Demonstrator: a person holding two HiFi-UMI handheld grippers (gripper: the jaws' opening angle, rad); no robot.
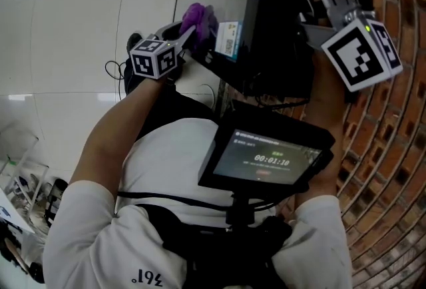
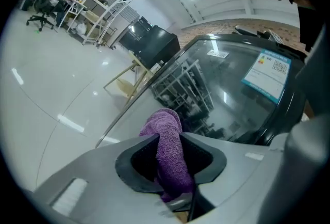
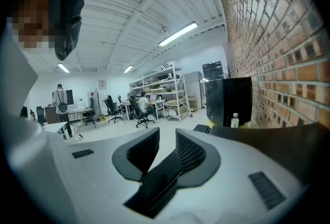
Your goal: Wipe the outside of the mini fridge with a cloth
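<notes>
**Left claw** (image 2: 169, 139): jaws partly closed, clamped on a purple cloth (image 2: 167, 125). The cloth stands upright between the pads, with its folded end sticking out past the tips.

**Purple cloth, position:** in the head view it sits at the near edge of the mini fridge (image 1: 273, 14), low on the glass door (image 2: 227, 94). Whether it touches the glass cannot be told.

**Mini fridge:** dark body with a curved glass front and wire shelves visible inside. A blue-edged label (image 2: 267, 74) is on the door.

**Right claw** (image 3: 167, 145): jaws a narrow gap apart with nothing between them, touching nothing. It is held on the far side of the fridge, by the brick wall (image 3: 278, 37).

**Other:** a small screen (image 1: 266, 161) on the person's chest; white tiled floor (image 1: 80, 14).
</notes>
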